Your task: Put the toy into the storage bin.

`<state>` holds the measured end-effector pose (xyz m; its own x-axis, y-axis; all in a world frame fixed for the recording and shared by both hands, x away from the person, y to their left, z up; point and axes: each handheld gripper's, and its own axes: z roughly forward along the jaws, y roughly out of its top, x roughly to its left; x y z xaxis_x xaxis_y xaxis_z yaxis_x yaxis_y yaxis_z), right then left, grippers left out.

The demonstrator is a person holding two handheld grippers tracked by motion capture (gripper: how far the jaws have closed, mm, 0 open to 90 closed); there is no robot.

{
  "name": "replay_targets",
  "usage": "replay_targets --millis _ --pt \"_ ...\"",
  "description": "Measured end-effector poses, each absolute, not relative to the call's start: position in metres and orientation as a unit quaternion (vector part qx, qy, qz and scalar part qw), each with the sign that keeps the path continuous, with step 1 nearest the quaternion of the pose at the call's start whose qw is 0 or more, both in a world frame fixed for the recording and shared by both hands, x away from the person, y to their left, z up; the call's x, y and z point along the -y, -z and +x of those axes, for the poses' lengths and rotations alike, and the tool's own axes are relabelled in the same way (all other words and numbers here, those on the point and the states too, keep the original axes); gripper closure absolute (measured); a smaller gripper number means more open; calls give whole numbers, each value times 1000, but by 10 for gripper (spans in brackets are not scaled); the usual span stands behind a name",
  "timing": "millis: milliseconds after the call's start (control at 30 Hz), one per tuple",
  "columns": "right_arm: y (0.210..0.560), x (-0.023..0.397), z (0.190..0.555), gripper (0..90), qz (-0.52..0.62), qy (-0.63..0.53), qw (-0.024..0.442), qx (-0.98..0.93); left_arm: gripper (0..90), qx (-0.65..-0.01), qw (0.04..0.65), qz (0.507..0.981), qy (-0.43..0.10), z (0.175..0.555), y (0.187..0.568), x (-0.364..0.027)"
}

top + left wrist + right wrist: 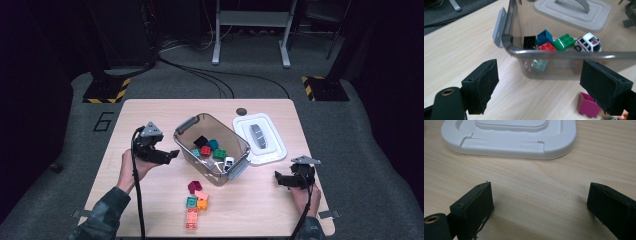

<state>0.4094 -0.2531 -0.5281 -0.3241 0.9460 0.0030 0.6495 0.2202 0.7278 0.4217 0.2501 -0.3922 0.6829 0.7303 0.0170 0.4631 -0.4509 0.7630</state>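
A clear plastic bin [241, 145] stands mid-table and holds several bricks, among them a black one [530, 41], a red one [547, 46] and a green one [564, 42], plus a white toy car [588, 42]. My left gripper [172, 154] hovers just left of the bin, open, with nothing between its jaws [544, 87]. In front of the bin lie loose bricks: a magenta one [194, 186], an orange one [202, 204] and a salmon one [191, 218]. At the right front of the table my right gripper [278, 179] stands open over bare wood [541, 207].
The bin's white lid [272, 155] lies flat to the right of the bin, just beyond the right gripper [509, 145]. A small dark disc [241, 111] sits at the table's far edge. Cables and stand feet lie on the floor behind.
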Motion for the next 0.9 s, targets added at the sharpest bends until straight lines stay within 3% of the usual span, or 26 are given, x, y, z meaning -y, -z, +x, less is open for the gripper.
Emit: replay_targets --millis 300,600,900 --pt "528 253 409 58 534 -323 229 -747 117 -362 379 836 -160 398 427 -253" --pt "528 253 409 58 535 -323 229 -746 118 -360 380 843 -127 386 468 -232" --pt "528 253 409 58 534 -323 229 -747 154 -339 383 853 -102 385 485 -207"
